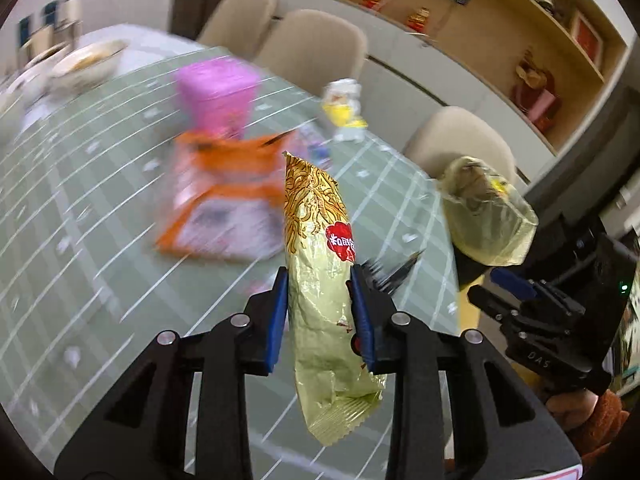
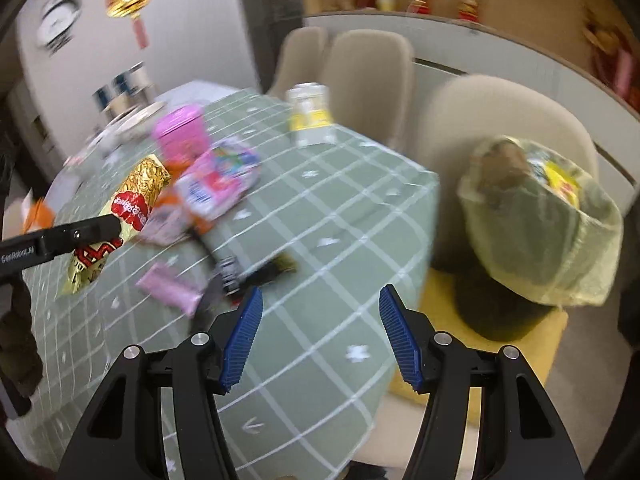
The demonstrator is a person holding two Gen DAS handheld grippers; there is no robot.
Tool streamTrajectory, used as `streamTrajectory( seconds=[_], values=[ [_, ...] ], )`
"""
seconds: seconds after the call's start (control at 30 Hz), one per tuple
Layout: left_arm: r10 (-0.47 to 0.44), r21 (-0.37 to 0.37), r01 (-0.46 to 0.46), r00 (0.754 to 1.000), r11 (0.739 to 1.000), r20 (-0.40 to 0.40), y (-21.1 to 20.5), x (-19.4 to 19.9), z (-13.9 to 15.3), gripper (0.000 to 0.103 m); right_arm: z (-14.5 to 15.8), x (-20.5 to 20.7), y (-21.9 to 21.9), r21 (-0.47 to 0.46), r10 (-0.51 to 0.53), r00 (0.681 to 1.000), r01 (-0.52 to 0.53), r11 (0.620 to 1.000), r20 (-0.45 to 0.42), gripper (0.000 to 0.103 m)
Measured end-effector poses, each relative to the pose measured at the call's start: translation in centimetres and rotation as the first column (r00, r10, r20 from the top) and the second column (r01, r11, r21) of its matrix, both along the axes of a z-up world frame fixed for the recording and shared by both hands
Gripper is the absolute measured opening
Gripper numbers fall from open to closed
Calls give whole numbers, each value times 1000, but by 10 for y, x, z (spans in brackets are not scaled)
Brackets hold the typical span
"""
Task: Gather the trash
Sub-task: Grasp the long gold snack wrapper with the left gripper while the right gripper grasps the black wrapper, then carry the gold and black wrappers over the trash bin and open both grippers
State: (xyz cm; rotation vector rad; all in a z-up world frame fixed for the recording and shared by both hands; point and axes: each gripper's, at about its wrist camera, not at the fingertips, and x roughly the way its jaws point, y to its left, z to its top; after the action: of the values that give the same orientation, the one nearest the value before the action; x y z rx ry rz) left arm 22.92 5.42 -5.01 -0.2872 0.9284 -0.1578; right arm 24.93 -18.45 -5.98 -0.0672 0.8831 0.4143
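Right wrist: green checked tablecloth [image 2: 320,208], beige chairs [image 2: 368,76].

I see a gold noodle-patterned wrapper [image 1: 320,280] with a red badge, a green white-gridded tablecloth [image 1: 80,208], and a pink cup [image 1: 218,96] at eleven o'clock.

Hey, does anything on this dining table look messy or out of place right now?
Yes. Snack wrappers lie strewn across the green tablecloth: an orange packet, a pink wrapper and a black fork among them. The left gripper holds a gold noodle packet. The right gripper is open and holds nothing.
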Motion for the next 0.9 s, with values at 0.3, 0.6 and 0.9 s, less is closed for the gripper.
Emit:
streamTrajectory(
  seconds=[0.3,0.6,0.9],
  values=[
    [160,-15,-163,980,986,-120,29,-71,-37,29,-29,29,68,43,152,987,-150,988,-41,53],
    [160,-34,-166,978,986,-136,33,-88,-46,42,-57,48,83,-57,174,980,-180,982,-97,27],
    [136,27,-133,983,991,-123,27,-78,-44,48,-25,23,58,-7,160,986,-160,987,-48,22]
  ],
)
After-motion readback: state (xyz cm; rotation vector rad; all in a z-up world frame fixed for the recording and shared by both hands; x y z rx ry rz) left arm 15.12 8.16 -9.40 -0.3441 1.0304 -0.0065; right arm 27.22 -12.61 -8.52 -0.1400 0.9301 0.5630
